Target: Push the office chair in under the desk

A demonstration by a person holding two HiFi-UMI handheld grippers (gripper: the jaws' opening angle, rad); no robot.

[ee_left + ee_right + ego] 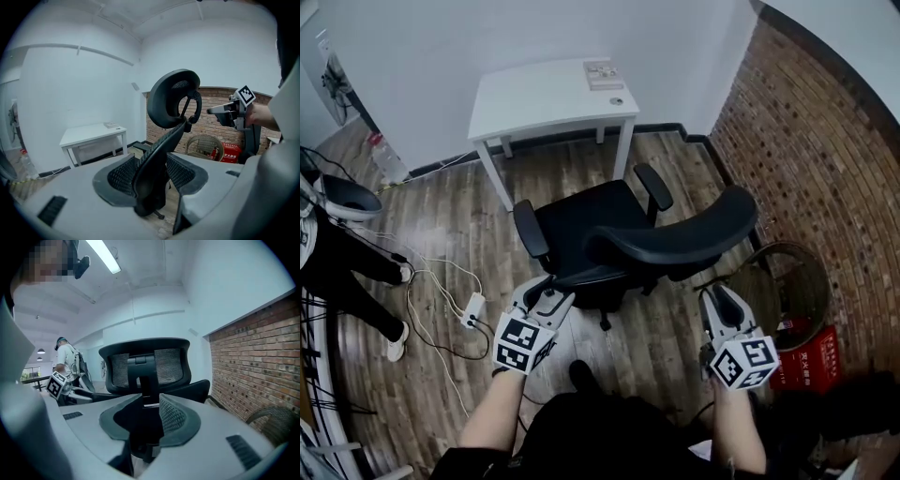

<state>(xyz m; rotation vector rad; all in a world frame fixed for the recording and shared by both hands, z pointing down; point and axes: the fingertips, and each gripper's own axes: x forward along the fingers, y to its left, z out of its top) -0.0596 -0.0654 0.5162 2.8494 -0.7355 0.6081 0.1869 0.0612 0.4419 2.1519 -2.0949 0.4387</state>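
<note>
Wood-plank floor (572,164), brick wall (825,169) right. The black mesh-backed office chair (581,225) stands mid-frame, below the white bench (534,98), not under it. Left tool (546,292) gapes around its backrest edge; right tool (719,298) open, empty.

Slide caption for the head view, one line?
Left gripper and right gripper behind the black office chair, not yet under the white desk.

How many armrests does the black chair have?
2. One armrest sits on the side of the seat toward the white power strip; the other armrest sits on the side toward the brick wall. None looks hidden.
</note>
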